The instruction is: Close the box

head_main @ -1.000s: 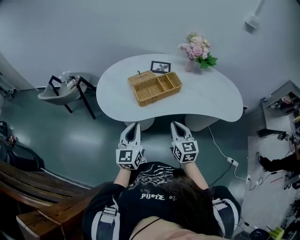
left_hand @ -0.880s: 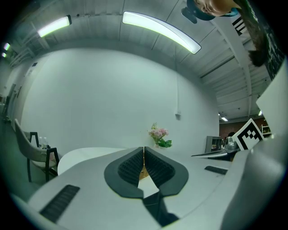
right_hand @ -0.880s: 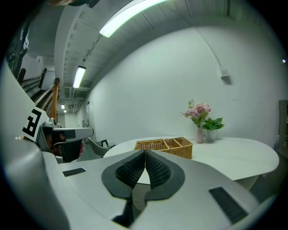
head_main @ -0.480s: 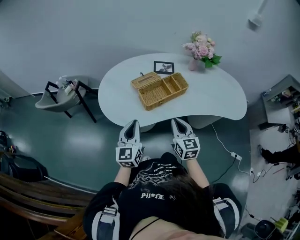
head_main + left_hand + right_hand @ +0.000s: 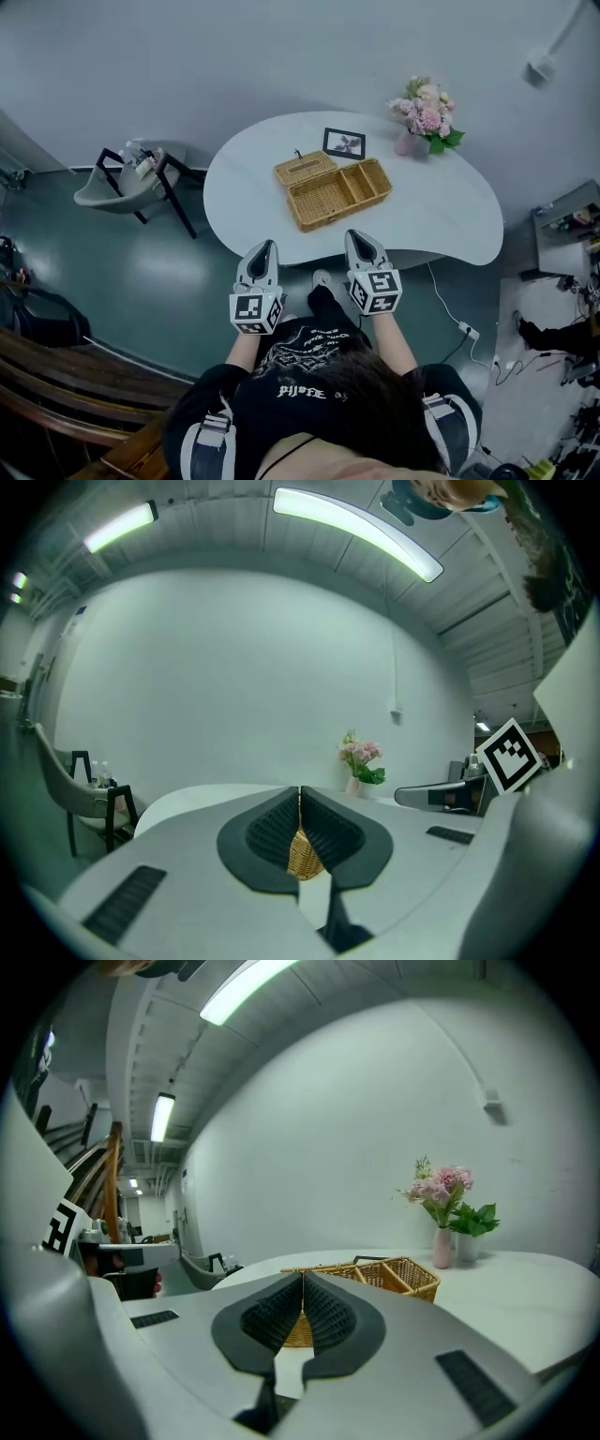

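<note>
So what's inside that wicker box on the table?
Nothing that shows. The wicker box stands open, its lid flipped back, and from the head view its divided compartments look bare. The floor behind its near wall is hidden, and anything very small would not show.

bare desk (image 5: 253,202) is lying open around the wicker box (image 5: 337,192); a picture frame (image 5: 344,143) is standing close behind it.
</note>
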Tool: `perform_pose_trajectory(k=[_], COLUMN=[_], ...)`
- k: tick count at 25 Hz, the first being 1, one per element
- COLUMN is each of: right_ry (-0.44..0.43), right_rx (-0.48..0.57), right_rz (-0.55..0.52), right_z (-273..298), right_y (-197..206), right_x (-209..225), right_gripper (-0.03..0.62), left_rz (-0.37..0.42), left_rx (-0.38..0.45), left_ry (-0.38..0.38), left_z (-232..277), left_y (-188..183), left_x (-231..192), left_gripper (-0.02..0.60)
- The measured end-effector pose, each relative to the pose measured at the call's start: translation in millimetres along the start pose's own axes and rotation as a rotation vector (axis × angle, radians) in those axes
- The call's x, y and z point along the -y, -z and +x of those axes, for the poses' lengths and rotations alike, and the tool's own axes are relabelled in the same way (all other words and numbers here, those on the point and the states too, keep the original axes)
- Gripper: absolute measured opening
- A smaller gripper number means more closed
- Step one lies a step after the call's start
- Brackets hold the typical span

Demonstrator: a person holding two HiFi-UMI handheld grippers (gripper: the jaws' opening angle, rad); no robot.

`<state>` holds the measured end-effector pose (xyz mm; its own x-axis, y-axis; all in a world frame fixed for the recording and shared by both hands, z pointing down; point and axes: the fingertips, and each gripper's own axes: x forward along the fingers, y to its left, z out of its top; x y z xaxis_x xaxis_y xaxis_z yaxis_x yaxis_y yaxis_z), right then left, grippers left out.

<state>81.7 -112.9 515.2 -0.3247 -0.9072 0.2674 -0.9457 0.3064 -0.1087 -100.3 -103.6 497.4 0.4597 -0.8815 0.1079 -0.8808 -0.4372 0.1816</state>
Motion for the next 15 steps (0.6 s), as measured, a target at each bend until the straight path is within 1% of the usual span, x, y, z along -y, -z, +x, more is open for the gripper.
perform_pose_trajectory(k=[3, 5, 8, 10, 12, 15], right_ry=[-0.006, -0.029, -0.093, -0.116, -0.129, -0.139], right_rx=[-0.004, -0.018, -0.064, -0.087, -0.102, -0.12], right_rz=[-0.002, -0.016, -0.093, -0.131, -0.131, -0.094], right_z=[24, 39, 63, 79, 94, 119], right_y=[-14, -22, -28, -31, -33, -40], right_x=[16, 23, 27, 32, 41, 57], right_gripper=[0.026, 0.026, 0.026, 0.026, 0.026, 0.026], left_rz=[-0.005, -0.012, -0.016, -0.015, -0.015, -0.01], left_rx=[-0.007, -0.008, -0.001, 0.003, 0.0, 0.001], left_ry=[-0.026, -0.051, -0.082, -0.096, -0.111, -0.138], left_z=[21, 36, 58, 74, 90, 112], left_y=[-3, -5, -10, -13, -13, -15], left_x=[-8, -14, -22, -24, -25, -29], left_gripper=[0.026, 0.025, 0.026, 0.026, 0.026, 0.026])
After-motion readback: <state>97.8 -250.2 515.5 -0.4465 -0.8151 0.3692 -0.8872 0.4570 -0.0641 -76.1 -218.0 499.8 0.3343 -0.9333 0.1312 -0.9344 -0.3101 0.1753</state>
